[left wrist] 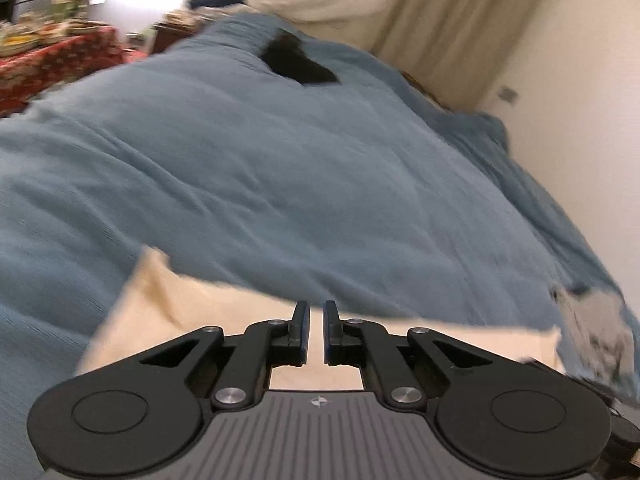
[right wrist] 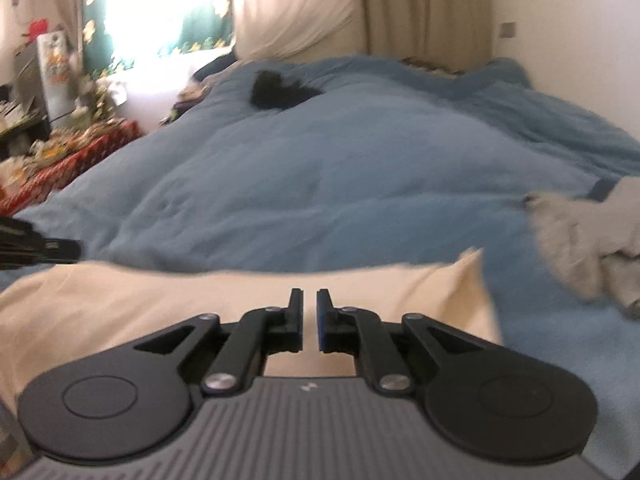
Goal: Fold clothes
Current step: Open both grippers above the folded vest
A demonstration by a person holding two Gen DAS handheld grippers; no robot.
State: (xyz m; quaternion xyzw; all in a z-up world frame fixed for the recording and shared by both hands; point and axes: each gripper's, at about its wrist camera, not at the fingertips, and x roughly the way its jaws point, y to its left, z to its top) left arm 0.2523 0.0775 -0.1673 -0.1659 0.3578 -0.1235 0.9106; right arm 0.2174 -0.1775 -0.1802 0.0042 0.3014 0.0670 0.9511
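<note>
My left hand-held gripper [left wrist: 316, 330]: jaws narrow, small gap, cream garment [left wrist: 224, 316] showing between and beneath; can't tell if pinched. My right hand-held gripper [right wrist: 309, 322]: same narrow gap over cream garment [right wrist: 160, 304], grip unclear. Garment lies on near edge of blue duvet [left wrist: 280, 184] on bed. Grey garment [right wrist: 592, 240] crumpled to right. Black item [right wrist: 280, 94] at far end.

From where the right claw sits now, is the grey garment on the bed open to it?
Probably yes. The grey garment lies on the blue duvet ahead and to the right of the right claw, with only bare duvet between. The cream cloth sits under the claw, whose jaws are nearly closed.
</note>
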